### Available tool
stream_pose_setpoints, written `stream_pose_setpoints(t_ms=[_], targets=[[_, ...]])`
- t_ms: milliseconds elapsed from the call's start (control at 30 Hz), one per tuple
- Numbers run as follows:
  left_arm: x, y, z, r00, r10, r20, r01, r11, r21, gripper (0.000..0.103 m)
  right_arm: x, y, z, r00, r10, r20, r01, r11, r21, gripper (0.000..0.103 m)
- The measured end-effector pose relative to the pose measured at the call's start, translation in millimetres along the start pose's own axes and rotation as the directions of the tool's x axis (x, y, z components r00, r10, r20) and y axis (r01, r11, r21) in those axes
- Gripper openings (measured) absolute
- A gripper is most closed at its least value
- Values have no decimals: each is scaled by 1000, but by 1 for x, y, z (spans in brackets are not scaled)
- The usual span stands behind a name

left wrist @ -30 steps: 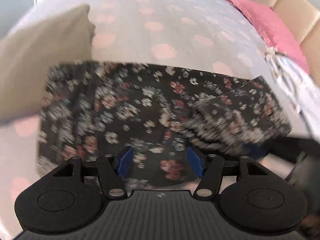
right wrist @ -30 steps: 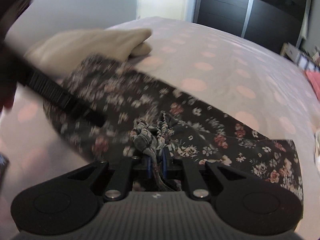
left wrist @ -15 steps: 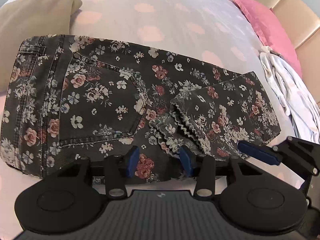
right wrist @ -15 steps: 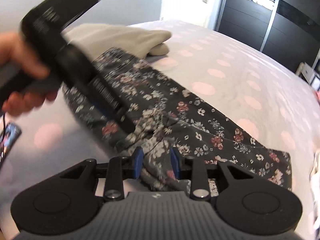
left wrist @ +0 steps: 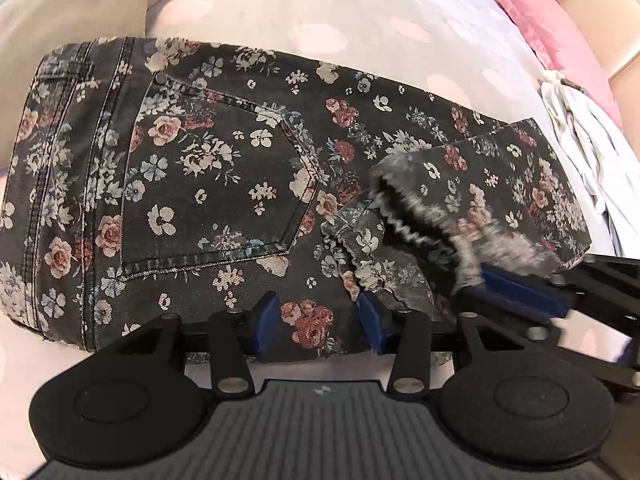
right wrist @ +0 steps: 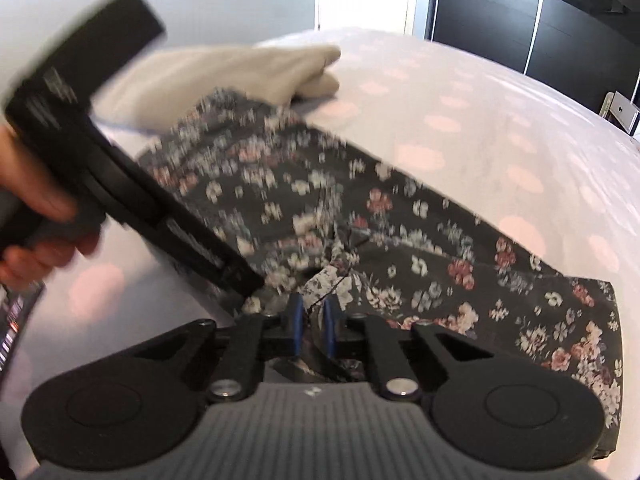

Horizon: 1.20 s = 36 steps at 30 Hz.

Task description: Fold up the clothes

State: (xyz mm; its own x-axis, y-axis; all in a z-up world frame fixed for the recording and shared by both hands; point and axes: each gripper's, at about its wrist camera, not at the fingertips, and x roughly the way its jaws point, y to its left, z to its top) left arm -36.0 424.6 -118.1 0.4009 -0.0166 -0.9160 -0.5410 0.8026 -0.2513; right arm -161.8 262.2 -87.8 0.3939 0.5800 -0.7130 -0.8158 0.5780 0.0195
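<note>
Dark floral jeans (left wrist: 200,168) lie folded on the bed, back pocket up, waistband to the left. My left gripper (left wrist: 318,320) hovers open over their near edge, and nothing is pinched between its blue pads. The leg hem (left wrist: 404,216) is lifted and bunched at the right. My right gripper (right wrist: 313,320) is shut on that hem, with fabric showing between its fingers. In the left wrist view one of its blue pads (left wrist: 520,294) shows at the right, under the raised cloth. A hand (right wrist: 36,200) holds the left gripper (right wrist: 248,282) at the left of the right wrist view.
The bed sheet (left wrist: 360,12) is pale with pink dots. A beige pillow (left wrist: 68,28) touches the jeans' far left corner. A pink pillow (left wrist: 548,28) and a white garment (left wrist: 588,148) lie at the right. Dark wardrobe doors (right wrist: 540,12) stand beyond the bed.
My right gripper loosened half a second ago and has shut again on the hem. My left gripper narrowed a little and moved closer over the jeans' near edge.
</note>
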Motion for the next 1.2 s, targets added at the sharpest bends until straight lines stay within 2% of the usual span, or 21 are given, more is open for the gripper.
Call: stream_pose_setpoints(t_ms=[167,300,433,567,667,767,833,900,1100,1167,1200], targets=[[0,6,1,1000,-18,3,18,1000,-24,40,-20,-3,10,993,94,75,-100,992,73,10],[-13,19,3,1000,-19,11,20,997,-70,39,-17,3,7,989,141,46,-144,986,85,9],[-25,26,6,997,-66,43,71,990,-125,40,-4,11,-3,989,144,-14,-143,988,66,10],[-31,25,9,985,-155,70,165,972,-169,53,0,14,-11,990,137,-34,-135,989,54,10],[-31,16,11,977,-206,59,213,959,-187,59,3,17,-16,990,131,-48,-129,991,45,10],[-19,11,13,978,-206,21,206,957,-204,59,6,20,-22,990,126,-62,-124,992,37,10],[-12,9,11,977,-211,18,210,956,-206,57,5,19,-22,990,126,-60,-124,991,40,11],[-3,9,10,977,-211,13,209,954,-216,48,4,19,-23,990,127,-60,-125,991,43,11],[14,12,8,972,-235,15,231,936,-265,46,9,10,-23,989,134,-60,-129,989,69,11],[15,10,8,971,-238,30,237,937,-255,42,8,9,-23,989,133,-61,-129,989,67,11],[13,8,9,972,-234,39,236,940,-247,37,8,9,-24,989,132,-62,-128,990,67,11]])
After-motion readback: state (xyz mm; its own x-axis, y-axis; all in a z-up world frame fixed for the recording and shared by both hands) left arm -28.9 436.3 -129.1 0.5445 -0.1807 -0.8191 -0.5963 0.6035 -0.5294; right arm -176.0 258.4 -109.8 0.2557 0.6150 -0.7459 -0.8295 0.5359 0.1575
